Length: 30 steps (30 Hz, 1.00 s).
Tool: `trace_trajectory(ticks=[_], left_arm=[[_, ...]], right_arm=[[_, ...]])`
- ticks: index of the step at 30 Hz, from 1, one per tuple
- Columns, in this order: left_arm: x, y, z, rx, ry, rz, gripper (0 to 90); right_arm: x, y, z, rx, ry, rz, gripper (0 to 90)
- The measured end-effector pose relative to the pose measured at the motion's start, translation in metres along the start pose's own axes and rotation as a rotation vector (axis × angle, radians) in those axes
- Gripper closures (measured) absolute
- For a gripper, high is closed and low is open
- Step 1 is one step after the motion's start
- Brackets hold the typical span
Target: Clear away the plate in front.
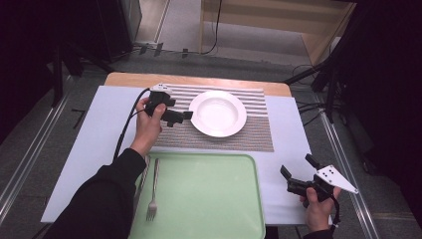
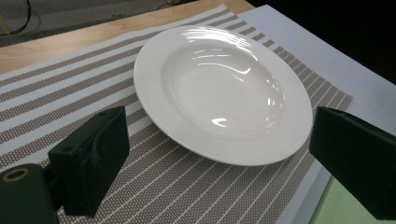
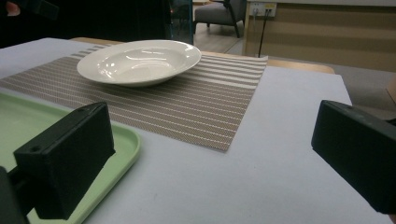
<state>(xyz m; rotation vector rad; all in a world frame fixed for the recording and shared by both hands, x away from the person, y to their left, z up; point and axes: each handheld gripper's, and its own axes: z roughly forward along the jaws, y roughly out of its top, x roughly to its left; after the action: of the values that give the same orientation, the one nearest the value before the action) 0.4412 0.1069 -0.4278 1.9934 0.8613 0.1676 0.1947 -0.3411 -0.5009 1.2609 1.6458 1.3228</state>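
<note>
A white deep plate (image 1: 217, 113) rests on a brown striped placemat (image 1: 249, 135) at the middle back of the table. My left gripper (image 1: 179, 118) hovers just left of the plate's rim, open, with nothing between its fingers. In the left gripper view the plate (image 2: 224, 88) lies ahead of the spread jaws of the left gripper (image 2: 224, 144). My right gripper (image 1: 298, 168) is held open near the table's front right corner, empty. The right gripper view looks across the blue table cover toward the plate (image 3: 140, 60), well beyond the right gripper (image 3: 212, 144).
A pale green tray (image 1: 214, 199) lies at the front of the table, with a fork (image 1: 153, 191) on its left part. Another utensil (image 1: 144, 172) is partly hidden by the left sleeve. The tray's corner (image 3: 126, 140) sits by the right gripper's left jaw.
</note>
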Motion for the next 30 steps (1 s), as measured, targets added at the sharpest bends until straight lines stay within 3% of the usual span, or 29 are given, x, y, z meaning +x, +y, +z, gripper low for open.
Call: trace_trajectory(ticks=[7,15,20,24,30], left_arm=[[0.004,-0.003,0.013,0.019,-0.003,-0.02,4.3],[0.014,-0.007,0.026,0.03,0.006,-0.074,4.3],[0.016,-0.003,0.036,0.054,0.01,-0.082,4.4],[0.012,-0.001,0.042,0.056,0.017,-0.057,4.4],[0.014,-0.004,0.05,0.072,0.017,-0.09,4.4]], right_arm=[[-0.001,0.0,0.0,-0.002,0.002,-0.002,0.0],[-0.001,0.001,-0.001,-0.014,-0.006,-0.004,0.0],[0.0,0.001,-0.001,-0.004,-0.001,-0.004,0.0],[0.0,0.001,0.0,-0.011,-0.002,-0.006,0.0],[-0.001,0.004,-0.003,-0.03,-0.014,-0.012,0.0]])
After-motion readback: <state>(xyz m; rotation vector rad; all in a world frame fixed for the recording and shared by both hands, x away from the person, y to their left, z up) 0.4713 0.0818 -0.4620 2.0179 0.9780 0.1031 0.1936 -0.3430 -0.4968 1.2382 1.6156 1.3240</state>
